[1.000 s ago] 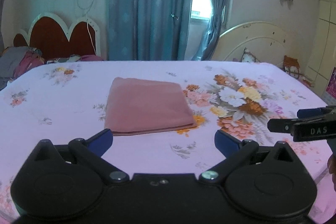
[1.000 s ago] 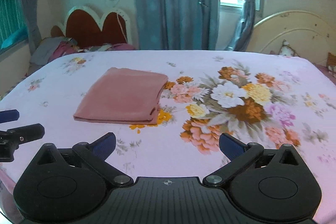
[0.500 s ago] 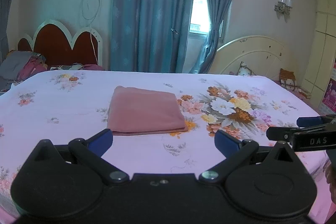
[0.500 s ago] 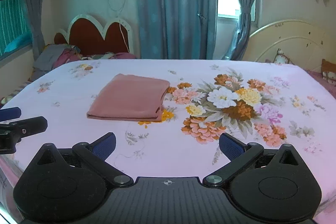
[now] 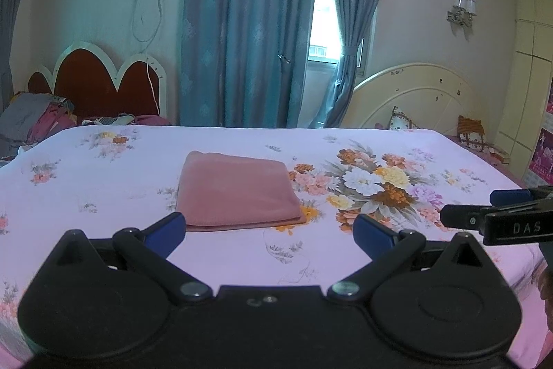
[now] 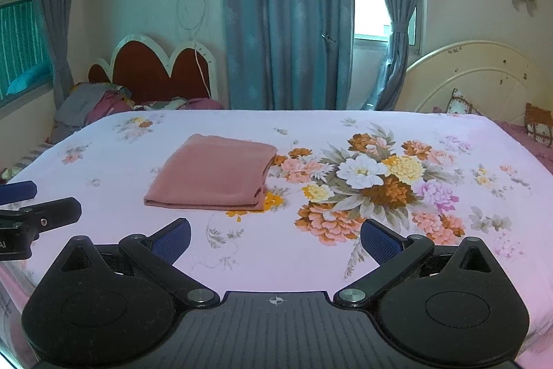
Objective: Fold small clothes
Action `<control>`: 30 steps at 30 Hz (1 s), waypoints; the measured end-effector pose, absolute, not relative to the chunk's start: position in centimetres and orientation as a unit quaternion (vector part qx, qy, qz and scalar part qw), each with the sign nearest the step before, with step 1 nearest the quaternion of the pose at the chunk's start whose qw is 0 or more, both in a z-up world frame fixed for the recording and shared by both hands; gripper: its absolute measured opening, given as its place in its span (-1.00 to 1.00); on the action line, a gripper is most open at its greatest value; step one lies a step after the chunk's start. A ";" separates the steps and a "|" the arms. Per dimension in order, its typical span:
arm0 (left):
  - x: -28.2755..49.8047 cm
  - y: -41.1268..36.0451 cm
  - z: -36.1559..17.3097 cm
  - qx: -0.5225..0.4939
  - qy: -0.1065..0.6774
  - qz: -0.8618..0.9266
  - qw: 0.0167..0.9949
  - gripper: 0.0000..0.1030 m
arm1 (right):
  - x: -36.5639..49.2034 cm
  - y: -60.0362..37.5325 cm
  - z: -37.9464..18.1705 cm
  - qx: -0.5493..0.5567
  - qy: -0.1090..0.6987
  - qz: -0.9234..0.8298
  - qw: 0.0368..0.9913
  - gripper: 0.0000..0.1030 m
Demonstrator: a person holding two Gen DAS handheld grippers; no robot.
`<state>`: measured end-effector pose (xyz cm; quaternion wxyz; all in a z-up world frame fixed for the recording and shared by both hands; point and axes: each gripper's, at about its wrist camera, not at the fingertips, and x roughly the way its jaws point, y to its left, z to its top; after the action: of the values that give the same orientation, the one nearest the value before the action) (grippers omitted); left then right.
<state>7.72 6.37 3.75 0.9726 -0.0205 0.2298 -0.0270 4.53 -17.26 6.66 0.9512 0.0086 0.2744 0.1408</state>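
A pink cloth (image 5: 238, 194), folded into a neat flat rectangle, lies on the bed sheet (image 5: 103, 182), left of the big printed bunch of flowers (image 5: 373, 185) and touching its nearest blooms at one corner. In the right wrist view the same cloth (image 6: 214, 177) shows its stacked folded edges along the near and right sides.

The left gripper (image 5: 269, 230) hangs over the near edge of the bed with its blue-padded fingers (image 5: 166, 229) spread wide and nothing between them; the cloth's near edge lies just beyond the left pad, apart from it. The right gripper (image 6: 275, 236) is likewise wide open and empty, with bare sheet between its pads and the cloth off to the left ahead. Each gripper shows at the edge of the other's view: the right one (image 5: 497, 213) comes in from the right side, the left one (image 6: 34, 206) from the left side.

Nothing lies between either gripper and the cloth but flat sheet. Beyond the bed stand blue curtains (image 5: 249, 23) with a bright window gap (image 5: 319, 6), a red scalloped headboard (image 5: 103, 85) with a heap of clothes (image 5: 38, 121) at its foot, a cream round headboard (image 5: 418, 99), a wall lamp (image 5: 461, 11), and a white cord (image 5: 148, 19) hanging from a wall socket.
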 end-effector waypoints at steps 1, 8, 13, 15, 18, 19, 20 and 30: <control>7.7 6.3 3.7 -0.021 0.230 -0.027 0.973 1.00 | 4.6 -17.3 6.7 0.009 0.274 0.141 0.951 1.00; 7.7 6.5 3.8 -0.018 0.231 -0.028 0.972 1.00 | 4.6 -17.6 6.7 0.010 0.274 0.142 0.951 1.00; 7.7 6.7 3.9 -0.021 0.230 -0.027 0.973 1.00 | 4.5 -17.5 6.8 0.010 0.272 0.141 0.952 1.00; 7.8 6.9 3.9 -0.021 0.230 -0.027 0.973 1.00 | 4.6 -17.6 6.9 0.009 0.272 0.142 0.952 1.00; 7.9 7.0 3.8 -0.019 0.231 -0.026 0.972 1.00 | 4.9 -17.8 6.8 0.009 0.271 0.144 0.952 1.00; 7.9 7.0 3.9 -0.019 0.231 -0.026 0.972 1.00 | 4.9 -17.8 6.8 0.008 0.272 0.143 0.952 1.00; 8.0 7.0 3.8 -0.019 0.231 -0.026 0.972 1.00 | 4.9 -17.8 6.8 0.008 0.272 0.144 0.952 1.00; 8.0 6.9 4.0 -0.017 0.230 -0.027 0.973 1.00 | 5.1 -17.9 6.6 0.007 0.270 0.147 0.952 1.00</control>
<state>7.95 6.87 3.96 0.9727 -0.0173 0.2299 -0.0267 5.12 -17.89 6.62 0.9515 0.0066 0.2702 0.1469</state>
